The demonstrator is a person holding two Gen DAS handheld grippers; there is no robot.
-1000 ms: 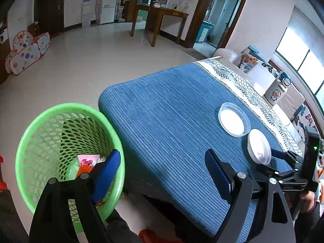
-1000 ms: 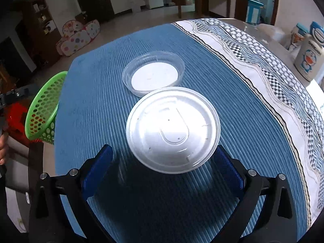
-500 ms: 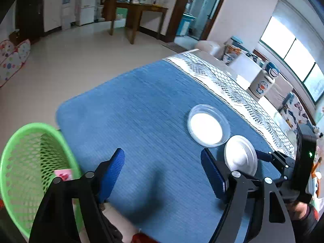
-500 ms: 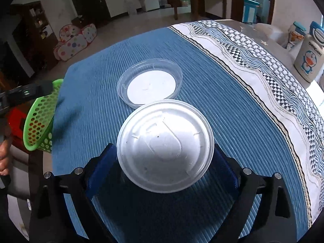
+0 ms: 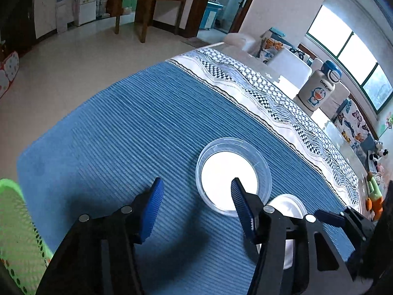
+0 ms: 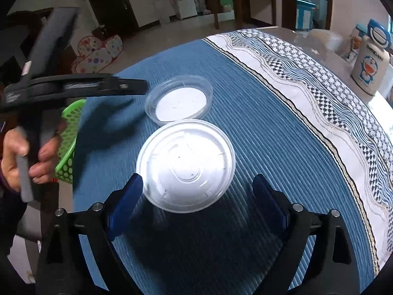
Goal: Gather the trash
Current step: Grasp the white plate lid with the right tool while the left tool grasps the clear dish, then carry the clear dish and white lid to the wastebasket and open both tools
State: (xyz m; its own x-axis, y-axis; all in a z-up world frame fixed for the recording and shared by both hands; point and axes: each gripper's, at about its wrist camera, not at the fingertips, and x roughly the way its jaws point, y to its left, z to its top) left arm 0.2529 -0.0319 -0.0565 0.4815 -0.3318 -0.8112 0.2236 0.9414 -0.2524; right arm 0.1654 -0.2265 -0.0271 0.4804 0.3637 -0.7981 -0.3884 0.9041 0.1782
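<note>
Clear plastic lid & white lid are seen touching mid blue mat. Both grippers, left & right, are spread apart, empty. Green basket sits off mat's left edge. Doraemon bottle stands at far right corner.

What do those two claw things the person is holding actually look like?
Each gripper, left and right, is a black plastic frame with silver round bolts and two ribbed blue fingers. The right view shows the left hand, bare, on a grey handle, with a dark sleeve.
</note>
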